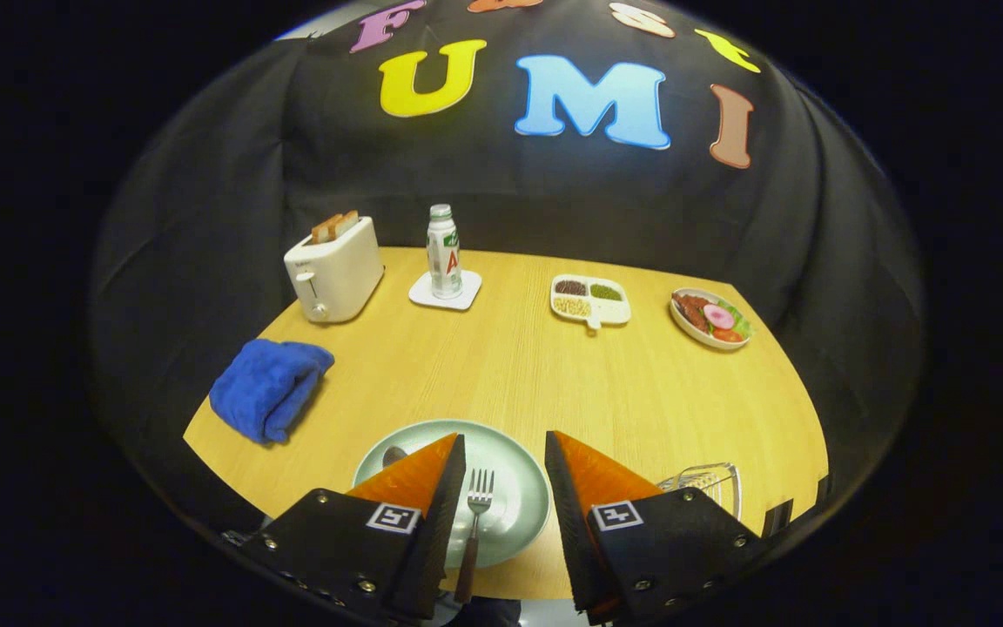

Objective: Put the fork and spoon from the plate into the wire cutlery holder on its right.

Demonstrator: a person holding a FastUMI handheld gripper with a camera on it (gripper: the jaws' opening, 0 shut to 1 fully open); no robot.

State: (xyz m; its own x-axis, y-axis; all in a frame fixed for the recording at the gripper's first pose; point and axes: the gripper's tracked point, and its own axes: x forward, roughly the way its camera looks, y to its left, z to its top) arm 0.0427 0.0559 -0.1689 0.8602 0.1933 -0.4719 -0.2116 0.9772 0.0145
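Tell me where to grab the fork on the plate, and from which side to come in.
Take the fork at its slim neck between tines and dark handle, coming straight down from above. It lies flat on the green plate, lengthwise between the open claw fingers, so they would likely close across its narrow width. The wire cutlery holder sits just right.

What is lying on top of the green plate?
On the round pale green plate, a metal fork with a dark handle lies between the open jaws. A spoon's bowl peeks out; the left orange finger covers its handle.
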